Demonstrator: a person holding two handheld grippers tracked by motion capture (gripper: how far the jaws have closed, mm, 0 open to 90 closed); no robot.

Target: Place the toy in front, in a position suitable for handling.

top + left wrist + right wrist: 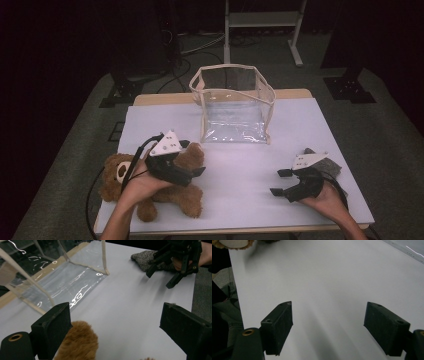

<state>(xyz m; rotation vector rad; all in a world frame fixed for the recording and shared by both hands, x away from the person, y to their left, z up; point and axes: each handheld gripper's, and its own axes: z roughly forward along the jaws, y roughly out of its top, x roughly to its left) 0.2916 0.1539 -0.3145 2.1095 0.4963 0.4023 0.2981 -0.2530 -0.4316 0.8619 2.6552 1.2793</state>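
A brown teddy bear (170, 195) lies on its back at the front left of the white table (240, 210). My left gripper (192, 175) hovers over the bear's belly and is open; brown fur (80, 342) shows low between its wide jaws, with nothing clamped. A clear plastic bag with beige trim (235, 105) stands open at the back middle, and the left gripper view shows its base (62, 282) close ahead. My right gripper (279, 182) is open above bare table at the front right, beside a grey cloth piece (330, 167). Its jaws frame only table (329, 310).
The right gripper (160, 280) and the grey cloth (142, 258) appear far off in the left gripper view. A pale teddy paw (234, 243) sits at the top left of the right gripper view. Dark stands and cables occupy the floor behind the table.
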